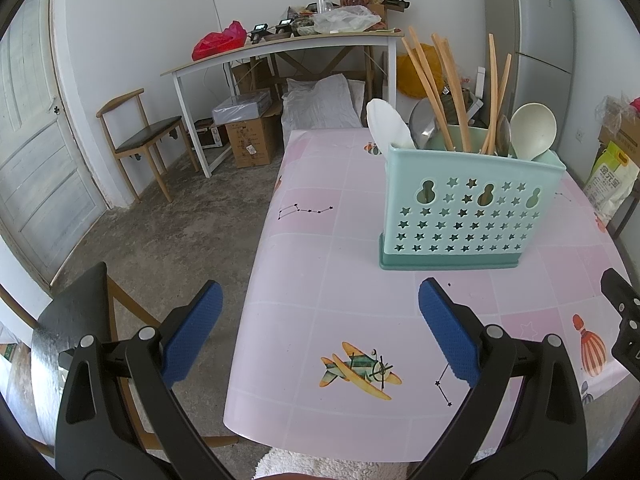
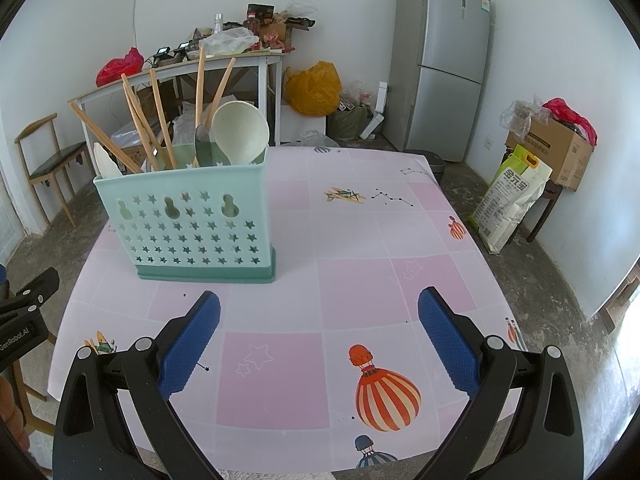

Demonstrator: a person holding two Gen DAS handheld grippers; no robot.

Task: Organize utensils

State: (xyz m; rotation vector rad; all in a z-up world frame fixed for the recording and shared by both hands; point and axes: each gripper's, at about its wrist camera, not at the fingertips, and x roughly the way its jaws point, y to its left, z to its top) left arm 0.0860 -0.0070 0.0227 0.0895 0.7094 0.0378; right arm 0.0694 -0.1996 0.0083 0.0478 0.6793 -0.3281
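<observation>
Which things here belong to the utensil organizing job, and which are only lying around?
Job: utensil holder, chopsticks, pale spoon, white spoon.
Lying about: fridge, rice bag, wooden chair, yellow bag.

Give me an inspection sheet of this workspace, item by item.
Surface: table under a pink patterned cloth, nothing loose on it.
Job's things: teal utensil holder upright on the table, holding wooden chopsticks, a pale ladle and a white spoon.
Clutter: nothing seen on the table.
Grippers: left gripper and right gripper both open, empty, hovering over the table's near edge.
Cables: one thin cord on the back wall.
Surroundings: fridge, cluttered side desk, chair, rice bag, cardboard box.
</observation>
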